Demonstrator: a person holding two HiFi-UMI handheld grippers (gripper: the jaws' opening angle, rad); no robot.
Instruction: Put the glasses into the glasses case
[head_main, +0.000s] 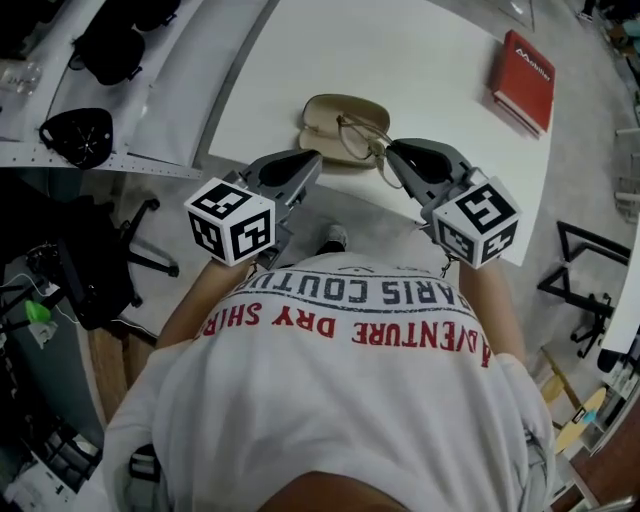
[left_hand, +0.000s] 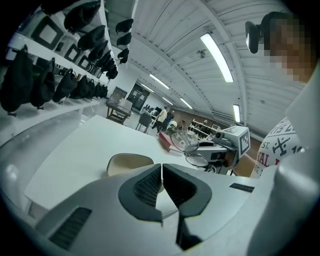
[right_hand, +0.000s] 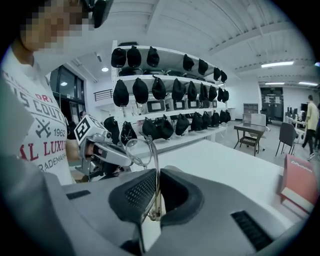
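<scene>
White table (head_main: 420, 60), near edge: beige glasses case (head_main: 330, 112) lies open. Step in hand: carrying in.

Right gripper (head_main: 392, 150) is clamped on one temple of the glasses (head_main: 366, 137), lenses hanging over the case's right end. Left gripper (head_main: 314, 157) has its jaws together, empty, just beside the case.

Next, probably: lower the glasses into the shell, then release.

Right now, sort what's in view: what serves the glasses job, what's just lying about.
For the job: glasses in the right gripper; open glasses case on the table.
Lying about: red book; black caps.
</scene>
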